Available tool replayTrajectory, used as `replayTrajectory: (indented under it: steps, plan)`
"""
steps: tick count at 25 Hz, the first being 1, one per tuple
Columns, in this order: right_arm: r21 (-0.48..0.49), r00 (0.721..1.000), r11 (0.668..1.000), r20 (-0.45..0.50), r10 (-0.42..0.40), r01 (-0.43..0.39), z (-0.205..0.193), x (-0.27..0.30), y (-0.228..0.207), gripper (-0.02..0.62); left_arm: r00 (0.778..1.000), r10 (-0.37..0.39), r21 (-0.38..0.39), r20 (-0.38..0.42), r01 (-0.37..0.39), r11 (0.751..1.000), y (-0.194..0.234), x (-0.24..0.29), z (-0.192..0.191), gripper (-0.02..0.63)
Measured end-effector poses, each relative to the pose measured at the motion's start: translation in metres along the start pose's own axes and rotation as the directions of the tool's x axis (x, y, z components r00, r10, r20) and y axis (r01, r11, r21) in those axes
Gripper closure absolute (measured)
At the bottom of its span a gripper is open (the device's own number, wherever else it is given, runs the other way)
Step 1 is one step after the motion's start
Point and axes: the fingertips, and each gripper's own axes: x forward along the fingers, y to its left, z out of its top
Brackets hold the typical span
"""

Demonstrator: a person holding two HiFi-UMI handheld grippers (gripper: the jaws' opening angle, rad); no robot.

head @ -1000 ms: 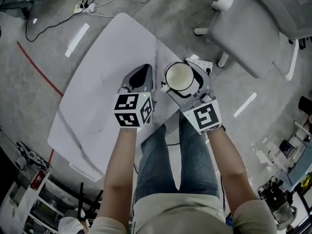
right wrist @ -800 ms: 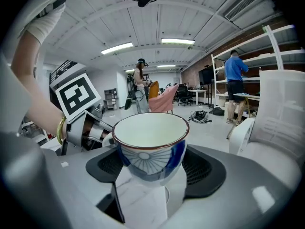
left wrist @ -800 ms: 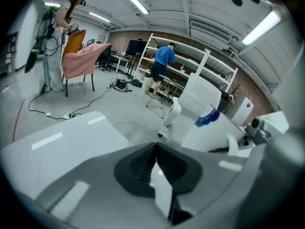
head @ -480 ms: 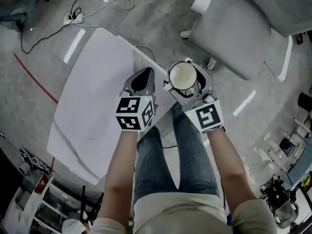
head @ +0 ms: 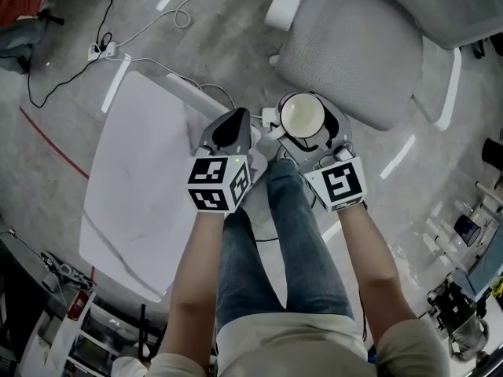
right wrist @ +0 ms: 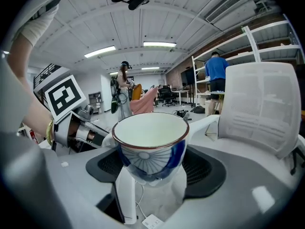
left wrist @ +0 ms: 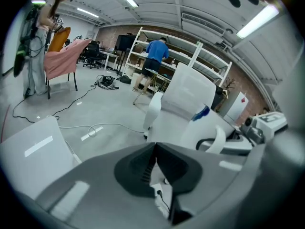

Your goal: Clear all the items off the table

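You've swung both arms across in the last second: the cup (head: pixel 302 115) that sat over the table's near edge 1 second ago now hangs past that edge, over bare floor. The table (head: pixel 141 187) has slid away to the left of both claws. Your right gripper (head: pixel 308 136) pinches the cup low on its body, 1 pad on each side, and carries it upright with its white inside showing. In the right gripper view the blue pattern and brown rim sit square between the jaws. Your left gripper (head: pixel 237 116) rides just left of the cup, its 2 jaws pressed together on nothing, tips meeting in a clean line in its own view. The grey chair (head: pixel 354 53) lies just ahead of the right claw, and a power strip (right wrist: pixel 152 221) lies on the floor below the cup. What shows of the tabletop looks bare, though your arms may hide a strip of it. So this cup is probably the last item off, and you need only a spot to set it down.
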Motion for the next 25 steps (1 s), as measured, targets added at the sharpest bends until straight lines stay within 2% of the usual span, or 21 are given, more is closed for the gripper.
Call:
replayTrajectory:
  steps: [13, 25]
  plan:
    - [0.027, 0.998, 0.998, -0.021, -0.056, 0.057, -0.017, -0.011, -0.095, 0.215, 0.998, -0.042, 0.019, -0.036, 0.042, 0.999, -0.058, 0.079, 0.018, 0.597]
    - [0.037, 0.988, 0.988, -0.032, -0.150, 0.151, -0.038, -0.020, -0.187, 0.215, 0.994, -0.089, 0.064, -0.059, 0.093, 0.994, -0.107, 0.143, 0.033, 0.597]
